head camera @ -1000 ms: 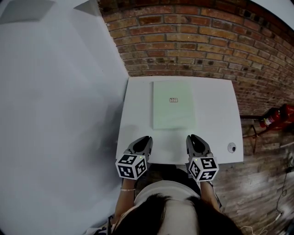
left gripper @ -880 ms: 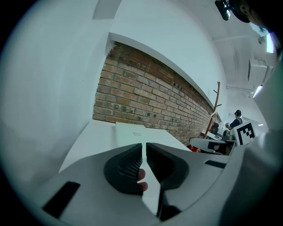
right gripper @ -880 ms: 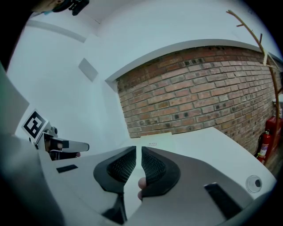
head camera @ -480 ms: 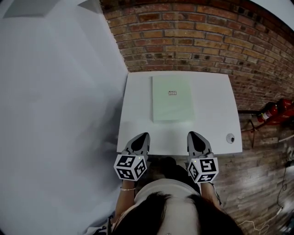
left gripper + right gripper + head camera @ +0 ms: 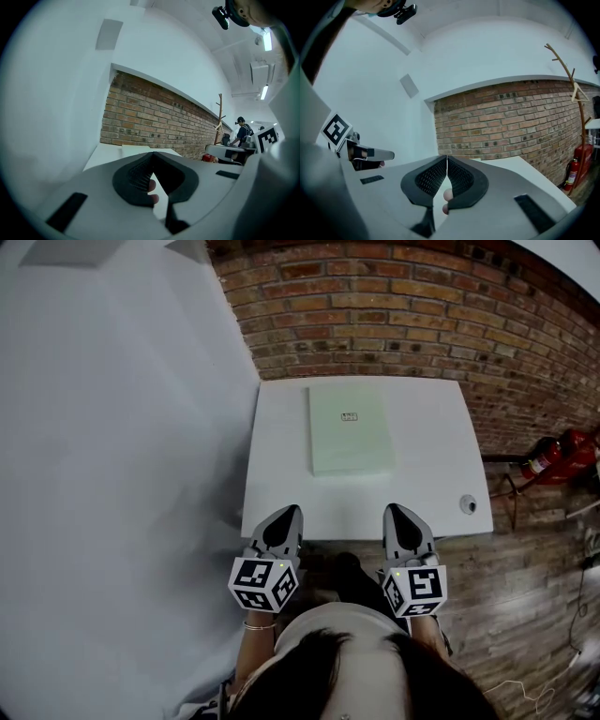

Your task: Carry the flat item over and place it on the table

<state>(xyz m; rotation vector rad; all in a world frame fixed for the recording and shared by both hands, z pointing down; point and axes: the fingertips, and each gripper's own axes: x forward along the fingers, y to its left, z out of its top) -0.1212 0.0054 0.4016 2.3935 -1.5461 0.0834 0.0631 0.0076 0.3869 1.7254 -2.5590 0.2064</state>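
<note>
A brick wall (image 5: 394,315) backs the white bench (image 5: 436,460), where the flat sheet (image 5: 351,430) lies near the far edge. Left tongs (image 5: 287,516) and right tongs (image 5: 395,514) hover at the near edge, both closed, empty. Placing looks done; next needs only stepping clear

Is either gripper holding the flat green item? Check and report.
No: the flat green item lies on the white table, clear of the left gripper and the right gripper, both shut on nothing.

flat item (image 5: 351,429): pale green rectangle, small label | lying flat | on white table (image 5: 431,484), far half
</note>
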